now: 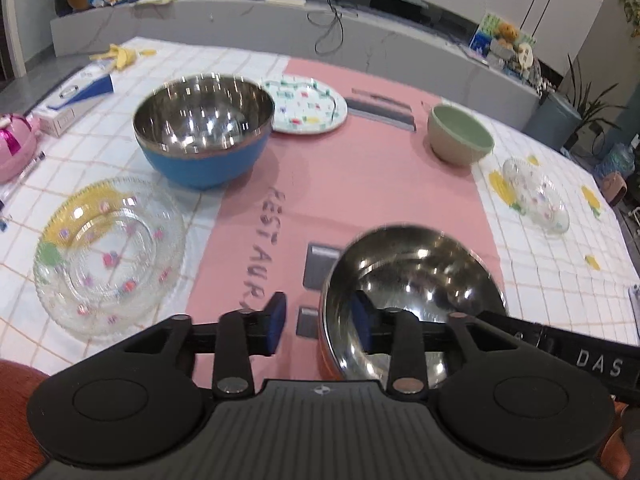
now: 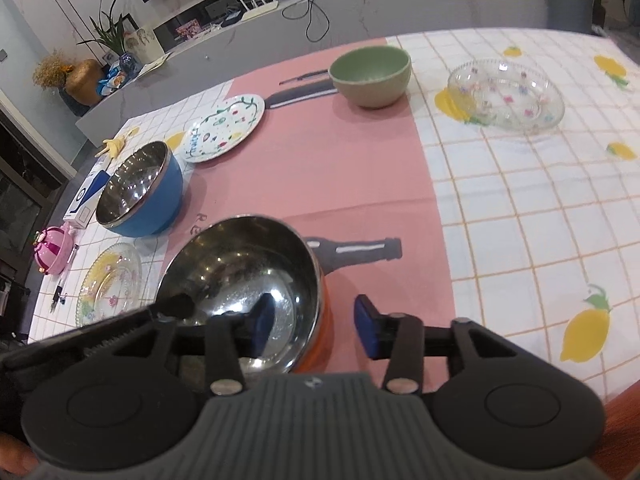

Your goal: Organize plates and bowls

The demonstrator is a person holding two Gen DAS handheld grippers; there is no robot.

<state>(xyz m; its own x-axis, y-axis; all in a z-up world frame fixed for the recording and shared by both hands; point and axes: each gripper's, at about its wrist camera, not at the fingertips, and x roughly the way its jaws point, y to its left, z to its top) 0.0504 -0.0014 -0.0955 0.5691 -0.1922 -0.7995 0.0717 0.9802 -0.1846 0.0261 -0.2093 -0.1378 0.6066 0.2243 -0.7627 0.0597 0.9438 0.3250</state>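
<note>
An orange steel-lined bowl (image 1: 412,280) (image 2: 240,272) stands on the pink mat near the front edge. My left gripper (image 1: 320,326) is open, its jaws straddling the bowl's left rim, one finger inside. My right gripper (image 2: 316,326) is open, its jaws straddling the bowl's right rim, one finger inside. A blue steel bowl (image 1: 204,128) (image 2: 140,190), a painted white plate (image 1: 306,104) (image 2: 226,128), a green bowl (image 1: 460,134) (image 2: 370,70), a glass plate (image 1: 110,256) (image 2: 110,282) and a glass dish (image 1: 536,196) (image 2: 506,94) sit around the table.
A pink container (image 1: 14,146) (image 2: 52,250), a blue-white box (image 1: 76,100) (image 2: 86,196) and pens lie at the table's left side. A banana peel (image 1: 118,56) lies at the far left. A grey counter (image 1: 280,20) runs behind the table.
</note>
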